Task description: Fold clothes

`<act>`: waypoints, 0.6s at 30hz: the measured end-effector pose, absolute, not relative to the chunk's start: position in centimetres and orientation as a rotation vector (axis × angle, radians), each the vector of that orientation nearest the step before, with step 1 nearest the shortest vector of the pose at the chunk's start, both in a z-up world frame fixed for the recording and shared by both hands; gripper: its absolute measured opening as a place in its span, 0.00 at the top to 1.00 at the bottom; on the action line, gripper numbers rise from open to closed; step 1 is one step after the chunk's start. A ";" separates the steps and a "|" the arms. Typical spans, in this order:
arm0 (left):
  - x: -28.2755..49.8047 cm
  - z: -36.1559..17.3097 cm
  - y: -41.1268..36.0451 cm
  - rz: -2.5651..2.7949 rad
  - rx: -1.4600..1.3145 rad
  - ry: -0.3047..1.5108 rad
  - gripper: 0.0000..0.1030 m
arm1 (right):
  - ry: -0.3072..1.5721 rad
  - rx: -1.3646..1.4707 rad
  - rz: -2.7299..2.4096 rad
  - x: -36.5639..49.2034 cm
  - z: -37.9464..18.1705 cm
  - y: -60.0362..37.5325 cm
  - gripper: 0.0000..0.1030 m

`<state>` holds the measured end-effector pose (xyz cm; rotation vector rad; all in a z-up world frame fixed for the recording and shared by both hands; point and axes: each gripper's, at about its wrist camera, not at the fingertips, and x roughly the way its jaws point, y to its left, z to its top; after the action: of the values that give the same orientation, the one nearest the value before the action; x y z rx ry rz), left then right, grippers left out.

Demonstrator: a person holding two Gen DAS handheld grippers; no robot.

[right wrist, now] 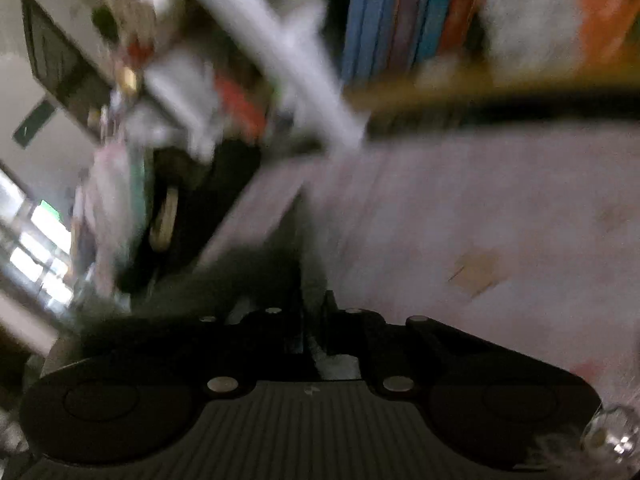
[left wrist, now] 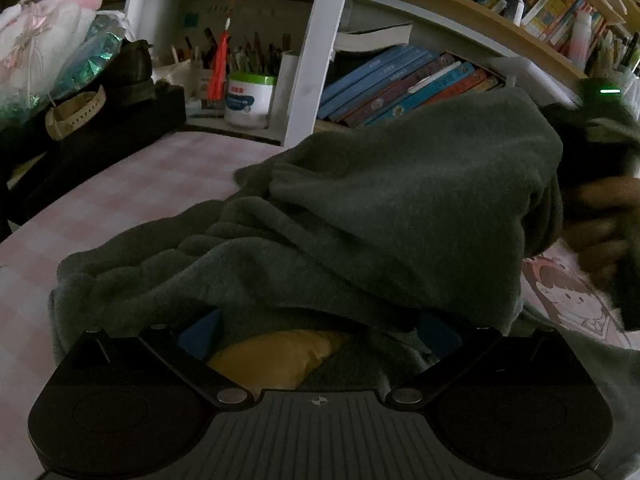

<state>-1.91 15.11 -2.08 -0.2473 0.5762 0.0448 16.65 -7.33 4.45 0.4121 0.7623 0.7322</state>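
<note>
A dark green fleece garment lies bunched on the pink checked table cover; a yellow patch shows under it. In the left wrist view, my left gripper is open, its fingers spread wide and partly buried under the garment. My right gripper holds a raised part of the garment at the far right, beside a hand. The right wrist view is blurred; there my right gripper is shut on a dark strip of the garment.
A white shelf unit with books, a pen jar and a black box with a watch stand along the table's back and left. A cartoon print is on the cover at right.
</note>
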 end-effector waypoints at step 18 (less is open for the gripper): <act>-1.8 -2.1 15.0 0.044 -0.243 0.576 0.00 | 0.566 0.573 0.122 8.2 2.0 -27.9 0.42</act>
<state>-1.84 15.00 -2.05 -0.2426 0.5762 0.0444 8.25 -27.88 2.02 0.5730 0.5657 0.1224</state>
